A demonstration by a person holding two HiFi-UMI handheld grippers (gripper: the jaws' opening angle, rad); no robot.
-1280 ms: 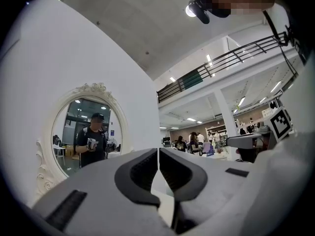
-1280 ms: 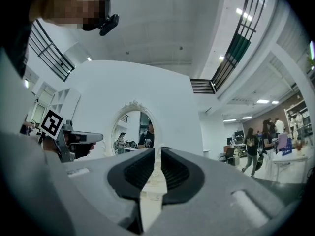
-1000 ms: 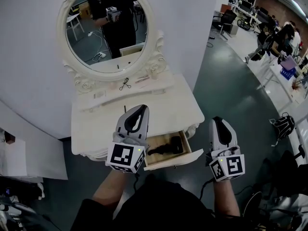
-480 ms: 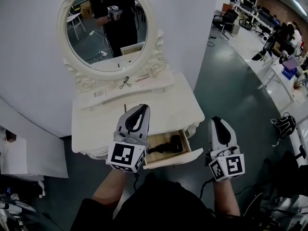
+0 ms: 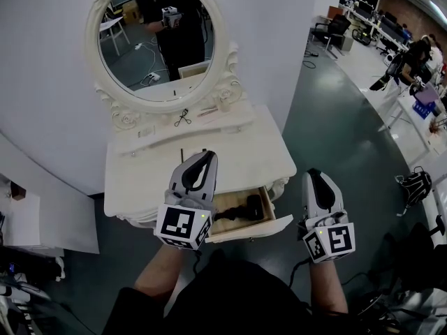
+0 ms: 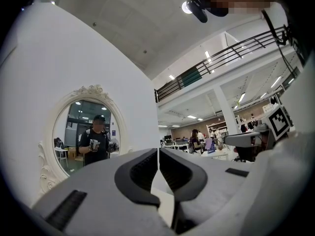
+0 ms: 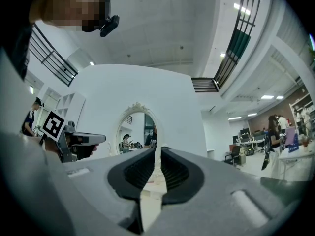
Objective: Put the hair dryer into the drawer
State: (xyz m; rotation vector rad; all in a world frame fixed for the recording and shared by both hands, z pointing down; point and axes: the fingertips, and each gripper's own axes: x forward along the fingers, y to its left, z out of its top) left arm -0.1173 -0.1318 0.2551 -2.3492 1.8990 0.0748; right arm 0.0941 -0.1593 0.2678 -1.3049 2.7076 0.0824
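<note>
We are holding both tongs over the white vanity counter [image 5: 237,155], below its oval mirror [image 5: 157,40]. The left tongs [image 5: 199,159] are clenched on nothing. The right tongs [image 5: 316,176] have just been closing to a narrow slit, also with nothing between them. The black hair dryer [image 5: 241,210] is already lying inside the pulled-out drawer [image 5: 244,230], between the two tongs in the head view. We are judging it a rigid, smooth-shelled plastic appliance, fairly light but top-heavy at the barrel. The slimmer handle is looking like the surest place to grip should it need shifting, since the glossy barrel could be slipping.
</note>
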